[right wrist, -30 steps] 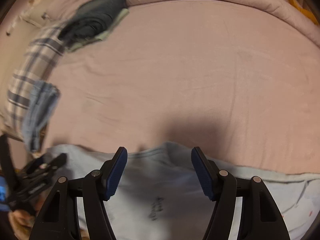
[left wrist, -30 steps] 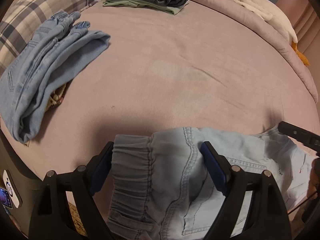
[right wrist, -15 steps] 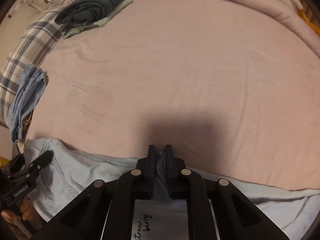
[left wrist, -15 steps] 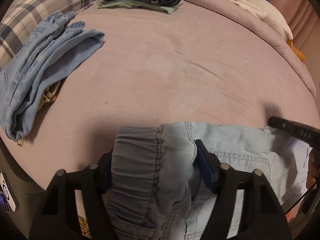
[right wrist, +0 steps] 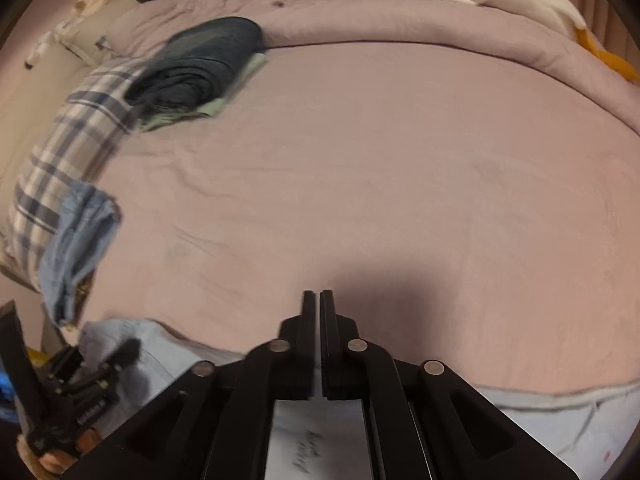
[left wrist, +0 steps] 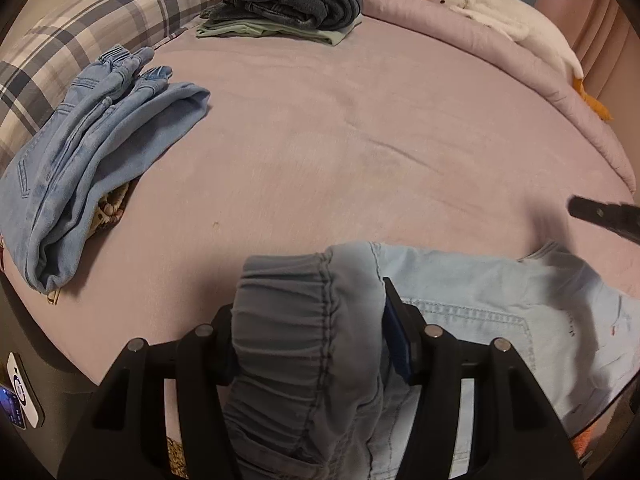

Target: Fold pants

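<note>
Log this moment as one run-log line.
left gripper: shut on pale denim pants waistband | right gripper: shut on pants edge | bed

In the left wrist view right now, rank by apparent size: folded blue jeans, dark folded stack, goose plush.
1. Folded blue jeans, clearly largest, though nearest the camera.
2. Dark folded stack and goose plush: look alike, unranked.

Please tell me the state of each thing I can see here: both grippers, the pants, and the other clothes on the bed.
left gripper: shut on the waistband
right gripper: shut on the pants' edge
light denim pants: unfolded, at the bed edge
blue jeans: folded
dark clothes pile: folded, stacked
plush goose: lying along the duvet
</note>
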{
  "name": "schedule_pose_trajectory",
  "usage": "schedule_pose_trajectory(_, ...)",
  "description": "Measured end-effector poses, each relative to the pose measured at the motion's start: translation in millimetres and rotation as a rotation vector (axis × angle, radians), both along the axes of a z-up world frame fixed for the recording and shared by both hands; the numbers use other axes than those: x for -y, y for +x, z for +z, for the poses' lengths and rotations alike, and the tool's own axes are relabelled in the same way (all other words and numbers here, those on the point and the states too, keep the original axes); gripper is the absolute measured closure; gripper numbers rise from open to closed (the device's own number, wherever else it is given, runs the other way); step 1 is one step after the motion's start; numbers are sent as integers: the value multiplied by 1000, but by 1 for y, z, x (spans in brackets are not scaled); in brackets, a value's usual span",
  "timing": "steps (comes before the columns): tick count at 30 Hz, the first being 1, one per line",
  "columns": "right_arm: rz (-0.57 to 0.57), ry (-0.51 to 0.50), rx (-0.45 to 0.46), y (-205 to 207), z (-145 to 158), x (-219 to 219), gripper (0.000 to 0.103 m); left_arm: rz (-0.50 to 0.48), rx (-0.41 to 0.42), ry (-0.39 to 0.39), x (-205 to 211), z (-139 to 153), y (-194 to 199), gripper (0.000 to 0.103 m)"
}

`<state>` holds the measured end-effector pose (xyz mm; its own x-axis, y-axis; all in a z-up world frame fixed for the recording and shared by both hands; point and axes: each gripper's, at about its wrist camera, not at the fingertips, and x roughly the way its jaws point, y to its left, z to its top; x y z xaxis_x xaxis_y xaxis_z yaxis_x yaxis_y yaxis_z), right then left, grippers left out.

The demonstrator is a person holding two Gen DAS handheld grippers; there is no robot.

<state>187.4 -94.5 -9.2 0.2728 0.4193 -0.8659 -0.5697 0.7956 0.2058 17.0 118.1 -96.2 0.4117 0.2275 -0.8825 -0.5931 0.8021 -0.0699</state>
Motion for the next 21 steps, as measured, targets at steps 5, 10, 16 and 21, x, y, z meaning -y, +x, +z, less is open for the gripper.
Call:
schedule_pose_trajectory(5,-73,-11,-7,-7,-9,-2,103,-7,-33,52,5,2,4,41)
schedule_pose_trajectory(10,-200,27,3,-14,8,53,103,-21,-41,75,15,29,1,38)
schedule_pose_trajectory(16,-319,101,158,-45,72,124,97,-122,95,99,43,101,5,32)
schedule_pose_trajectory(21,-385,161,320,-77,128,181,57,-292,225,112,96,167,26,31)
